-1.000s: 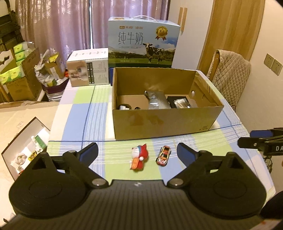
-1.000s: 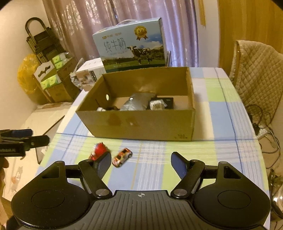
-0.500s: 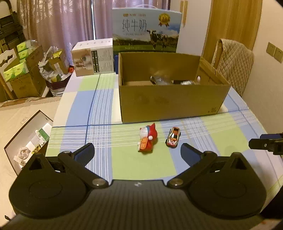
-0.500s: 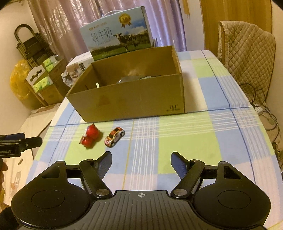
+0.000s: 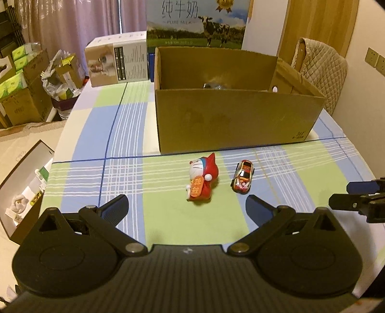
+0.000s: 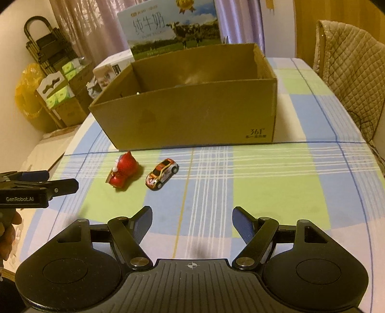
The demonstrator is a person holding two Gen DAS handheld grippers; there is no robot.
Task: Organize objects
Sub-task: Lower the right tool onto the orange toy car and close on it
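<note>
Left wrist view: left claw [image 5: 187,205] is hanging w/ fingers wide apart, gripping nothing, just above the bench [image 5: 101,144] w/ its checked cloth. A red cat figurine [image 5: 201,179] is lying directly ahead of the gap, and a toy car [image 5: 243,176] is sitting just beside it to the right, not touching. Both are resting near the front wall of an open cardboard box [image 5: 231,122]. A milk carton [image 5: 196,22] is standing behind the box; a white box [image 5: 116,62] is sitting to its left. The right claw [image 5: 358,196] is showing at the right edge; open or closed can't be told here.

Right wrist view: right claw [image 6: 192,218] is hovering w/ fingers spread apart, empty, over the cloth. The toy car [image 6: 161,173] & figurine [image 6: 123,172] are lying ahead-left, in front of the box [image 6: 192,118]. The left claw [image 6: 48,184] is entering from the left edge, w/ a hand [image 6: 8,231] below it. A quilted chair [image 6: 349,55] is standing at far right.
</note>
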